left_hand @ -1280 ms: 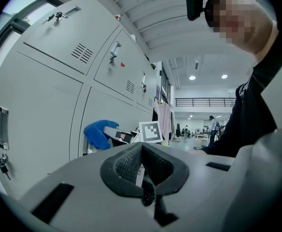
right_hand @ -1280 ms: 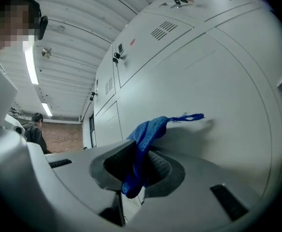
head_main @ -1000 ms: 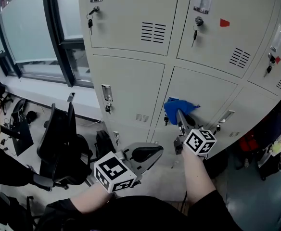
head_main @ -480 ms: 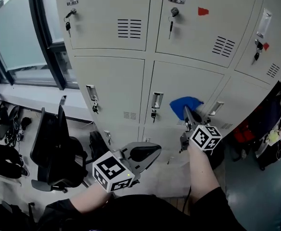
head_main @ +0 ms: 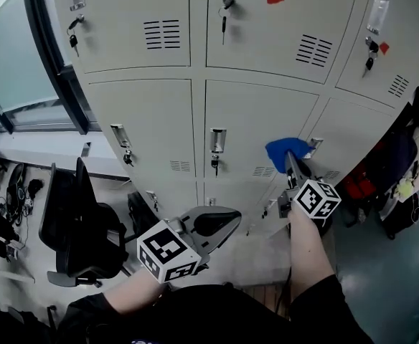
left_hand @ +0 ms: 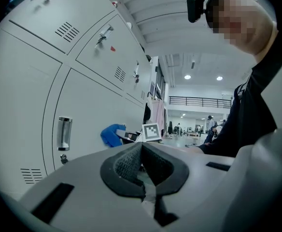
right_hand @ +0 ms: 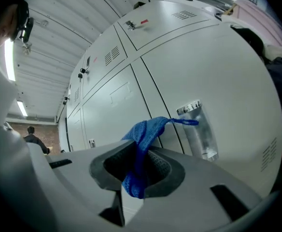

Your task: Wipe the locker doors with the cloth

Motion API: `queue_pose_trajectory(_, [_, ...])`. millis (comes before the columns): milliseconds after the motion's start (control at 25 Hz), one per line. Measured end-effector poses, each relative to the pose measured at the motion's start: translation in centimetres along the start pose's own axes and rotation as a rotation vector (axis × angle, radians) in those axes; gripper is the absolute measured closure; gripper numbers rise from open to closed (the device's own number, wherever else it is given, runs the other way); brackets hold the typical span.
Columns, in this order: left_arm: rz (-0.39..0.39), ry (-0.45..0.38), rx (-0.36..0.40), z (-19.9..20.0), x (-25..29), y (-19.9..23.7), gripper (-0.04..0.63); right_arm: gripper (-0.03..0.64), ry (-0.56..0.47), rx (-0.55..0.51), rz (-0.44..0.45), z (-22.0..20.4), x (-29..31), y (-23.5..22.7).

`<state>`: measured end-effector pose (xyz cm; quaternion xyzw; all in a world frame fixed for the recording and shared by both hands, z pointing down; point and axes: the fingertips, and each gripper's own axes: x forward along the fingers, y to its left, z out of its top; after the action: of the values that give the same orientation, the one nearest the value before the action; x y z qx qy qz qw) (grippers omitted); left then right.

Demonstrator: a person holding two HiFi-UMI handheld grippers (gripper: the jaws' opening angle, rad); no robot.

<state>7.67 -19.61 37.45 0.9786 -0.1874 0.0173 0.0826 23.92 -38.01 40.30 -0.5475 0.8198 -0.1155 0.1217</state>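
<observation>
A bank of beige locker doors (head_main: 256, 117) fills the head view. My right gripper (head_main: 290, 162) is shut on a blue cloth (head_main: 286, 150) and holds it against the middle-row door, near that door's right edge and just left of the neighbouring door's metal handle (head_main: 313, 145). In the right gripper view the cloth (right_hand: 144, 133) hangs out from between the jaws, with a handle (right_hand: 198, 126) right behind it. My left gripper (head_main: 211, 223) hovers lower down, away from the lockers, shut with nothing in it. The left gripper view shows the cloth (left_hand: 111, 134) against the door.
The wiped door's own handle and lock (head_main: 217, 142) sit to the cloth's left. Keys hang in the upper locks (head_main: 224, 14). A black office chair (head_main: 73, 221) stands at the lower left under a window (head_main: 8, 77). Bags and clothes (head_main: 410, 163) crowd the right.
The right gripper has dragged the cloth rightward across the middle door, from over its handle to near the neighbouring door's handle. The left gripper has stayed put.
</observation>
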Motion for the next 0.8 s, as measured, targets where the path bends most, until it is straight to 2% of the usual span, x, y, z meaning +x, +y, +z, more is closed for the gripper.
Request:
queue_pose_trajectory(200, [0.005, 0.008, -0.003, -0.2, -0.6, 0.4, 0.589, 0.572, 0.046, 0.017, 0.106, -3.0, 1.3, 4.7])
queue_pose_trajectory(440, [0.033, -0.001, -0.017, -0.1, -2.5, 1.5, 0.589, 0.572, 0.137, -0.012, 0.226, -7.2, 4.5, 10.8])
queue_pose_trajectory(600, [0.055, 0.004, -0.021, -0.3, -3.6, 2.2, 0.589, 0.572, 0.163, -0.016, 0.218, -9.1, 5.8, 11.4])
queue_pose_trajectory(800, [0.08, 0.01, -0.024, -0.7, -3.9, 2.7, 0.589, 0.572, 0.175, -0.025, 0.186, -9.9, 6.0, 9.5])
